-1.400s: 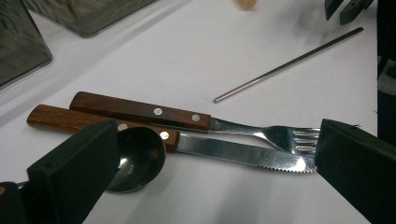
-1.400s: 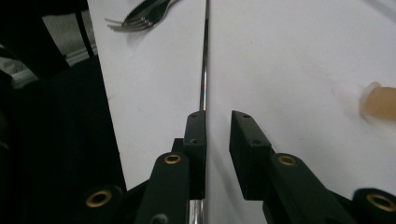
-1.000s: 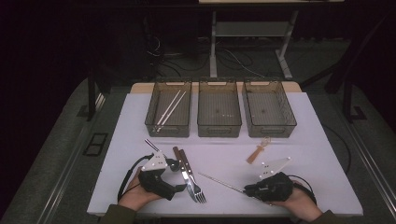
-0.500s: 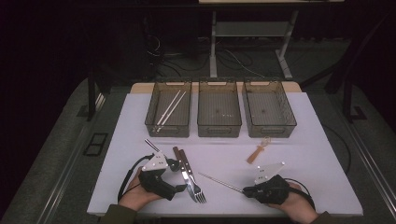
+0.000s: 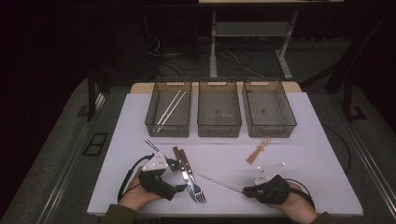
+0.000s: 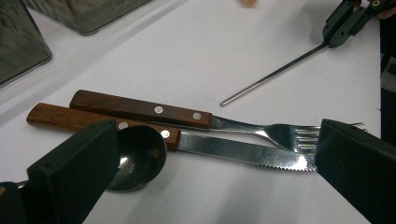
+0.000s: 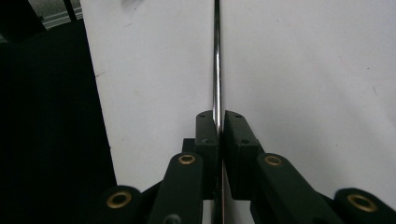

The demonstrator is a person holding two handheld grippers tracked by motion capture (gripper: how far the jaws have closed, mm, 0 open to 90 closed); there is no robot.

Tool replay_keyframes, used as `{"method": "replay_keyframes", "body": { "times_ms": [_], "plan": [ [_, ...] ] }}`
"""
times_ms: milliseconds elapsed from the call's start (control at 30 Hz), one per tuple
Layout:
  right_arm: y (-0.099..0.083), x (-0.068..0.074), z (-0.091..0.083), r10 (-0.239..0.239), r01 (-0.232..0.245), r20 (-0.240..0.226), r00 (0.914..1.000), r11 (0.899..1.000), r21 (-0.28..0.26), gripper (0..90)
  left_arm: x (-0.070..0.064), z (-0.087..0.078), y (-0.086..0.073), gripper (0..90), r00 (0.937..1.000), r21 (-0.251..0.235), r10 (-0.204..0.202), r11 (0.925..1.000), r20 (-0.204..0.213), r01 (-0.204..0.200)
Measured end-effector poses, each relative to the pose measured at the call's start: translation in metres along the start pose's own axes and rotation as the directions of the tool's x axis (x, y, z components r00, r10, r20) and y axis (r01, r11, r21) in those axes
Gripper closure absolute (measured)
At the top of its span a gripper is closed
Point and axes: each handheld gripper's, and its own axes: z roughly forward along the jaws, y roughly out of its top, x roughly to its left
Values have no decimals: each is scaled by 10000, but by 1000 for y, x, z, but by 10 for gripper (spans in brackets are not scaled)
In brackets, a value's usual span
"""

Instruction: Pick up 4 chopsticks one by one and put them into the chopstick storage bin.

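A thin metal rod [image 5: 219, 183] lies on the white table [image 5: 299, 140], and my right gripper [image 5: 246, 190] is shut on its near end. In the right gripper view the rod [image 7: 216, 56] runs straight out from between the closed jaws of the right gripper [image 7: 220, 122]. My left gripper [image 5: 178, 177] stands open around a wooden-handled fork [image 6: 261, 130], a serrated knife [image 6: 233, 151] and a dark spoon [image 6: 137, 156]. Its jaws straddle the cutlery without touching it. The fork and knife [image 5: 189, 175] lie side by side at the front left.
Three grey bins stand in a row at the back: the left bin [image 5: 152, 122] holds two metal rods, the middle bin [image 5: 219, 130] and right bin [image 5: 289, 122] look bare. A small wooden utensil [image 5: 257, 151] lies in front of the right bin. The table's front edge is close to both hands.
My right gripper has shifted slightly left along the rod's end. The left gripper has hardly moved.
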Motion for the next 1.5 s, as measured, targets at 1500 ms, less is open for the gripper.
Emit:
{"method": "replay_keyframes", "body": {
  "times_ms": [1500],
  "plan": [
    [29,-47,-54,995,-997,-140,9949,9617,-2554,849,1,0,0,0,10000,-2,63,10000,70,-63]
  ]
}}
